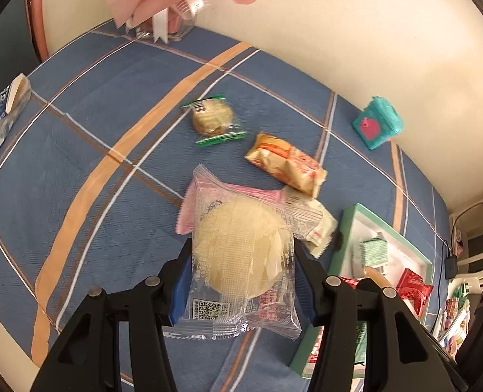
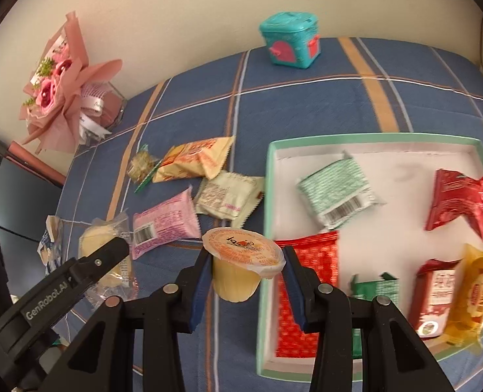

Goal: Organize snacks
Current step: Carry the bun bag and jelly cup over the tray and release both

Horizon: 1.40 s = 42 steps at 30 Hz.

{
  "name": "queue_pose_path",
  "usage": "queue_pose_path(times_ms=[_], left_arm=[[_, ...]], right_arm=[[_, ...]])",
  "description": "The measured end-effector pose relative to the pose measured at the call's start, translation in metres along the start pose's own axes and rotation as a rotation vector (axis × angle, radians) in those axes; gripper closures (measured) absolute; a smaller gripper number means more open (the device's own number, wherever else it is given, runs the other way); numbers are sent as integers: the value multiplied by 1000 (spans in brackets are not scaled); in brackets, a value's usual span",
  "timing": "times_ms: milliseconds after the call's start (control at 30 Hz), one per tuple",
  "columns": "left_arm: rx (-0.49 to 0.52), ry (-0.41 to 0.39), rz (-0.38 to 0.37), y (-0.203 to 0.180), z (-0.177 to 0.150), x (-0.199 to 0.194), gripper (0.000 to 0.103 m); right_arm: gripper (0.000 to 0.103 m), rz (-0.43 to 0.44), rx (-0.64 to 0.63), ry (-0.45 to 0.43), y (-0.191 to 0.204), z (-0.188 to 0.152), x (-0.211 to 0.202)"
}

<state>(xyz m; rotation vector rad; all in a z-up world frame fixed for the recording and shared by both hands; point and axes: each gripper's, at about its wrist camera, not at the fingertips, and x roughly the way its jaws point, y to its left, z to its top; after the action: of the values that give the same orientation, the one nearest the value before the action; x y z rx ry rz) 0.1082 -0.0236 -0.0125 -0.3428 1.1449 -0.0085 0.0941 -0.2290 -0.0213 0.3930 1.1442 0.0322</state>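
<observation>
- The left gripper (image 1: 241,272) has its jaws part-way closed on a clear-wrapped pale round wafer cake (image 1: 238,251); the blue pads press the packet from both sides and it hangs clear of the cloth.
- The right gripper (image 2: 246,272) has its jaws drawn in narrow around a jelly cup (image 2: 240,263) with an orange-printed foil lid; the pads clamp the yellow cup body just under the lid rim, the cup upright and lifted.
- In the right wrist view the jelly cup sits just beside the left edge of the green-rimmed tray (image 2: 372,138), over the blue plaid tablecloth (image 2: 307,104).
- The tray holds a green-and-white packet (image 2: 338,192), a crinkled red foil packet (image 2: 460,202), a flat red patterned packet (image 2: 310,261), a small dark green packet (image 2: 374,289), a red-and-white packet (image 2: 434,297) and a yellow wrapped cake (image 2: 476,290) at its right edge.
- Loose on the cloth left of the tray lie a pink packet (image 2: 166,223), a cream packet (image 2: 230,197), an orange-and-cream packet (image 2: 192,160) and a green-edged cookie packet (image 2: 141,165).
- A teal toy box (image 2: 290,40) stands by the wall, well apart from the tray; a pink paper bouquet (image 2: 58,88) stands at the far left corner.
</observation>
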Motion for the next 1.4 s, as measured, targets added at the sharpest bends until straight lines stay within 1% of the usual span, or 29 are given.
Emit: queue_pose_path(times_ms=[200, 333, 500, 633, 767, 933, 1067, 1267, 1400], left_arm=[[68, 3, -15, -36, -12, 1, 47], [147, 23, -36, -74, -25, 7, 47], [234, 50, -57, -116, -40, 18, 47], [287, 69, -68, -142, -51, 27, 47], [342, 80, -68, -167, -60, 37, 47], [391, 75, -62, -186, -63, 49, 47], [407, 81, -52, -192, -64, 58, 47], [397, 109, -42, -192, -66, 71, 47], [394, 122, -40, -192, -65, 73, 42]], right_arm=[[58, -42, 72, -14, -39, 7, -12], [58, -88, 129, -22, -76, 10, -20], [58, -113, 207, -21, -120, 11, -27], [58, -131, 243, -26, -145, 10, -33], [58, -141, 264, -25, -161, 10, -35], [58, -136, 289, -18, -172, 10, -32], [58, -140, 296, -4, -177, 9, -26], [58, -148, 309, 19, -182, 7, -19], [56, -154, 320, 13, -182, 7, -21]])
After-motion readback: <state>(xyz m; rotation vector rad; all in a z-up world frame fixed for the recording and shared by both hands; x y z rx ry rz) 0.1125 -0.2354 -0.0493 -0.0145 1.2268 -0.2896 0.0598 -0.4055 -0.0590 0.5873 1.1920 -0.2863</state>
